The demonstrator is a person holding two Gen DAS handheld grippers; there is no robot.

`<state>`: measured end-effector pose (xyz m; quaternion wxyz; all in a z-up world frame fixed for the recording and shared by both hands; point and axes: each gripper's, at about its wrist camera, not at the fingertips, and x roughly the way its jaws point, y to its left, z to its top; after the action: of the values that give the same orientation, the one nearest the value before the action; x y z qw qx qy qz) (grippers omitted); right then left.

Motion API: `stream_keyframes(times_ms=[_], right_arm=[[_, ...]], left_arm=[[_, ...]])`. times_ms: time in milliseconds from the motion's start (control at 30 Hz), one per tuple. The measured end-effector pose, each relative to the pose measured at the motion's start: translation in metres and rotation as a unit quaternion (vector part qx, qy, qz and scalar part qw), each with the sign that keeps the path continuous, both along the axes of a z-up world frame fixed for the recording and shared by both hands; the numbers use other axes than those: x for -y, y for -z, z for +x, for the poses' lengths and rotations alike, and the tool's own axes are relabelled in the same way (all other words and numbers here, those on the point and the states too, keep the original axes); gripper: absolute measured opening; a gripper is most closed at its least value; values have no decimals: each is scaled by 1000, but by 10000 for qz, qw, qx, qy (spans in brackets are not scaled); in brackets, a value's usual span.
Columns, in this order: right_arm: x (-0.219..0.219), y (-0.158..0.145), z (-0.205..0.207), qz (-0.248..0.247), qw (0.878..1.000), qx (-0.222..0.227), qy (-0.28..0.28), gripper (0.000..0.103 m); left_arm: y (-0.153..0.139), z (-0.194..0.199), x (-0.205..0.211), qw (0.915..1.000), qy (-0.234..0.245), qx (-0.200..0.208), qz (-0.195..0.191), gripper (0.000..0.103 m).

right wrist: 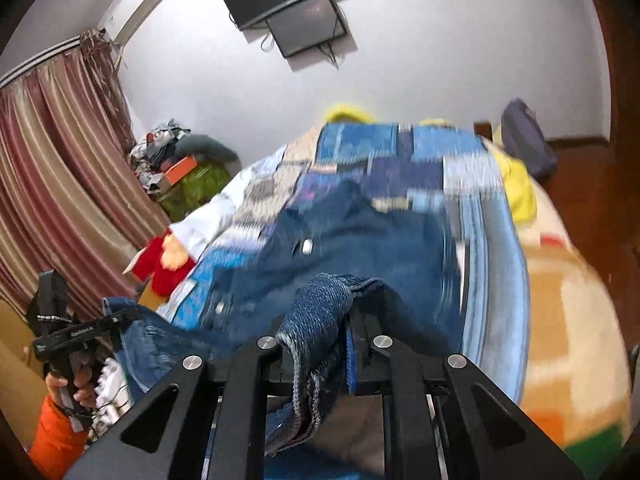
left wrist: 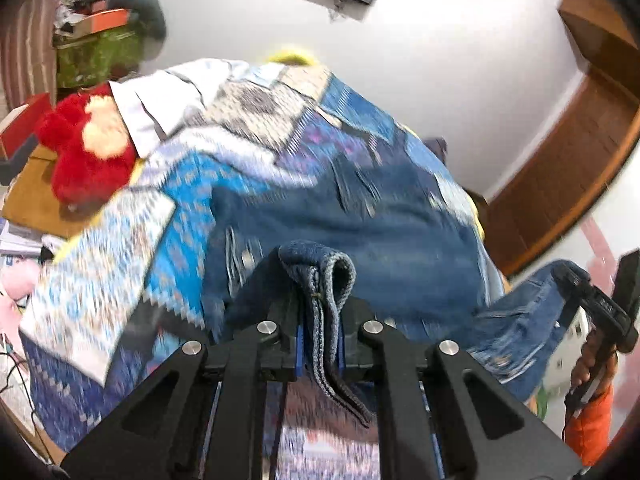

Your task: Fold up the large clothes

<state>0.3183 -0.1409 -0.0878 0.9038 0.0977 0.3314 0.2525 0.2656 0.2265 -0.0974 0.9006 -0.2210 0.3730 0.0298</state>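
A pair of blue jeans (left wrist: pixel 360 216) lies spread over the bed's patterned blue quilt (left wrist: pixel 120 264); it also shows in the right wrist view (right wrist: pixel 360 248). My left gripper (left wrist: pixel 320 304) is shut on a folded denim edge that sticks up between its fingers. My right gripper (right wrist: pixel 320 320) is shut on another bunched denim edge. Each gripper shows in the other's view, the right one (left wrist: pixel 600 300) at far right and the left one (right wrist: pixel 80 332) at lower left, both with denim hanging from them.
A red plush toy (left wrist: pixel 88 152) and a white shirt (left wrist: pixel 160 104) lie at the bed's left side. Yellow cloth (right wrist: pixel 520 188) and a dark bag (right wrist: pixel 524 136) sit at the far right. Curtains (right wrist: pixel 52 168), cluttered boxes (right wrist: pixel 176 168) and a wall screen (right wrist: pixel 304 20) stand behind.
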Motion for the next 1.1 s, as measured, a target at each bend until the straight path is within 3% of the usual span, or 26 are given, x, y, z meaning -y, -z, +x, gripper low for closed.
stream_keyframes(times_ms=[100, 267, 400, 567, 667, 767, 900, 1100], right_arm=[[-11, -15, 39, -127, 9996, 207, 135, 12], [-35, -14, 116, -371, 9987, 129, 323, 12], [-60, 22, 184, -750, 9959, -215, 460, 12], [-72, 85, 235, -1161, 9890, -700, 597, 13], [-68, 115, 250, -1271, 9856, -955, 568, 13], [-52, 125, 258, -920, 9881, -1174, 373, 13], [-37, 115, 260, -706, 9888, -1314, 79, 13], [-29, 82, 244, -528, 9918, -1156, -138, 13]], left_arm=[[-2, 33, -23, 9993, -313, 19, -182, 11], [25, 105, -59, 9965, -711, -251, -369, 11], [70, 154, -67, 9939, -802, -727, -214, 11], [133, 195, -68, 9875, -777, -1369, 30, 12], [160, 204, -73, 9837, -807, -1603, -87, 16], [173, 204, -75, 9837, -728, -1639, -141, 18], [171, 204, -75, 9826, -699, -1715, -160, 18], [169, 205, -65, 9800, -581, -1891, 220, 19]])
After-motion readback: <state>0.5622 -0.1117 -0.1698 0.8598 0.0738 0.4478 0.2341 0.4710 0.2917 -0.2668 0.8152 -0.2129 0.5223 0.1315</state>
